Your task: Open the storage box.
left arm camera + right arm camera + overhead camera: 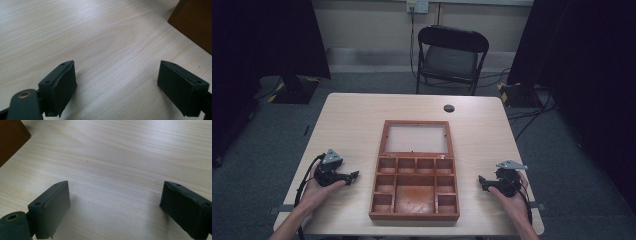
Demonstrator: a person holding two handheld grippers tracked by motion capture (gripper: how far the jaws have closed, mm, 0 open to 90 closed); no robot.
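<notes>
High view: wooden box [414, 200] betw. left claw [354, 176] & right claw [482, 181], untouched.

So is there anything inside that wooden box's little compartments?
No, every compartment of the wooden box looks bare in the high view, and its lid lies open behind.

One table [352, 125] carries one wooden box [414, 210] lying open, its lid [416, 124] folded back flat. The box tray is split into nine compartments: four small ones in the far row, two small ones down each side, and one large one in the middle. There are two grippers, the left gripper [354, 176] and the right gripper [481, 181], each with two fingers, and one folding chair [451, 55] beyond the table.
</notes>
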